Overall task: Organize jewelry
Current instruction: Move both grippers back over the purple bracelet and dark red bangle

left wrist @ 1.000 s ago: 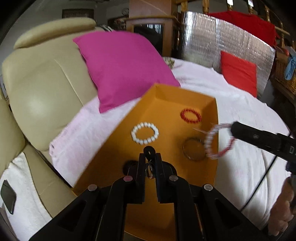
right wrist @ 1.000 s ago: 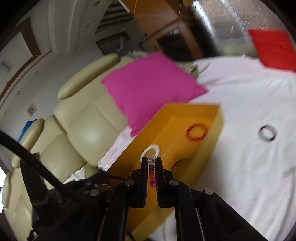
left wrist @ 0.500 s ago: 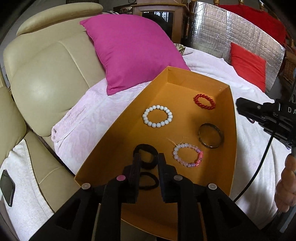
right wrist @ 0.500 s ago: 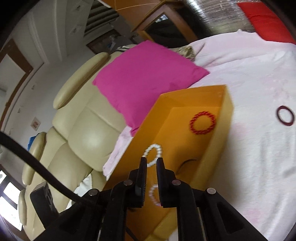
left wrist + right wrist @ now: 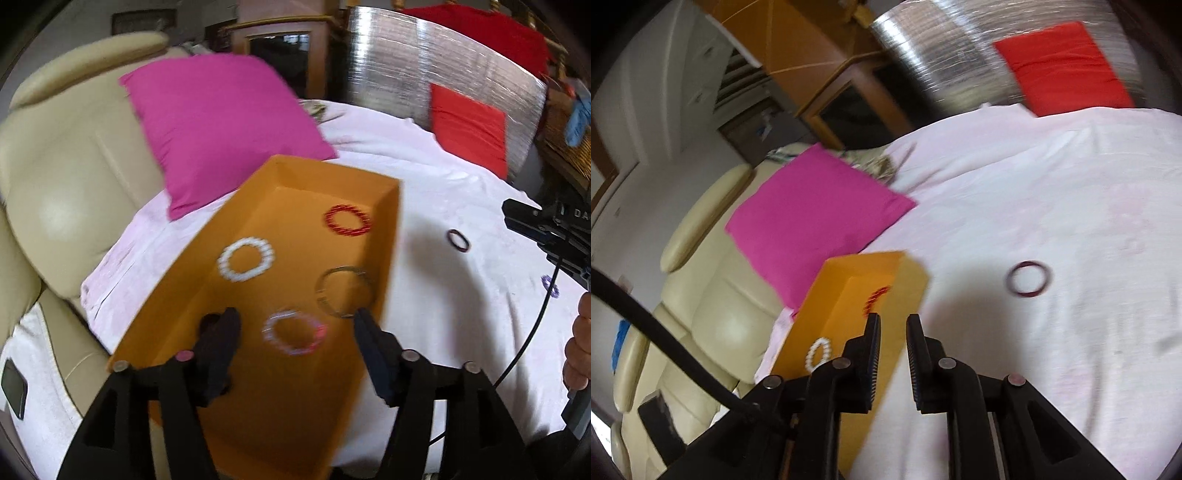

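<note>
An orange box [image 5: 258,406] lies on the pale pink bedsheet [image 5: 443,295]. In it lie a white bead bracelet [image 5: 245,259], a red bead bracelet [image 5: 347,220], a metal bangle [image 5: 345,291] and a pink-white bead bracelet [image 5: 294,331]. My left gripper [image 5: 295,325] is wide open and empty above the box. A dark maroon bangle [image 5: 1029,277] lies on the sheet right of the box; it also shows in the left wrist view [image 5: 458,240]. A small purple ring [image 5: 549,287] lies further right. My right gripper [image 5: 892,326] is slightly open and empty, beside the box [image 5: 849,295].
A magenta cushion [image 5: 221,125] leans on a cream leather armchair [image 5: 62,177] left of the box. A red cushion [image 5: 469,125] rests against a silver foil panel [image 5: 424,81] at the back. A wicker basket [image 5: 569,147] stands at the far right.
My left gripper let go of a black hair tie in the box and opened wide. My right gripper dropped the pink-white bracelet in the box, then swung right towards the sheet and opened a little.
</note>
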The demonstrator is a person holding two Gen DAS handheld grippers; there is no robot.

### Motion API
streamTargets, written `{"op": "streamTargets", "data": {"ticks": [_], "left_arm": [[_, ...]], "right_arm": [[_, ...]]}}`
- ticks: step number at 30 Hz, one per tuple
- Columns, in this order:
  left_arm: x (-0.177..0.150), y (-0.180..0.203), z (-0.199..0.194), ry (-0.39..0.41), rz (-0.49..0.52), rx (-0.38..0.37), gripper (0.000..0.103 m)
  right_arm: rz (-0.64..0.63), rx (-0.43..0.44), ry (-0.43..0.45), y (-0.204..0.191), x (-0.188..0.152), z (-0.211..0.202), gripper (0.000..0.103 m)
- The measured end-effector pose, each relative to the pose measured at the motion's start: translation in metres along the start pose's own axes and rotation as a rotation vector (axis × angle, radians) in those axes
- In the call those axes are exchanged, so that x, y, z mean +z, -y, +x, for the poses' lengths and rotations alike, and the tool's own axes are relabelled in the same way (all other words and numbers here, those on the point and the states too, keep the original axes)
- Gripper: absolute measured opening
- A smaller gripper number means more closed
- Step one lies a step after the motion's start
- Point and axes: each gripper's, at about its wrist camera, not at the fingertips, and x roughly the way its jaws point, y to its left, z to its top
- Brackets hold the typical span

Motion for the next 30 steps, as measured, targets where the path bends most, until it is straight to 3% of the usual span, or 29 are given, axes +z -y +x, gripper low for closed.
{"op": "streamTargets", "data": {"ticks": [5, 10, 19, 30], "left_arm": [[0.017, 0.05, -0.002, 0.011, 0.107, -0.014, 0.068], [0.033, 0.095, -0.003, 0.036, 0.209, -0.01, 0.068], [0.053, 0.164, 0.015, 0.056, 0.363, 0.0, 0.069], [0.069, 0.229, 0.069, 0.003, 0.315, -0.07, 0.069]], "right_arm": [[0.065, -0.093, 0.037, 0.039, 0.014, -0.024, 0.045], [0.124, -0.188, 0.044, 0.077, 0.023, -0.042, 0.045], [0.247, -0.278, 0.011, 0.135, 0.029, -0.061, 0.045], [0.316, -0.339, 0.051, 0.177, 0.034, -0.089, 0.045]]}}
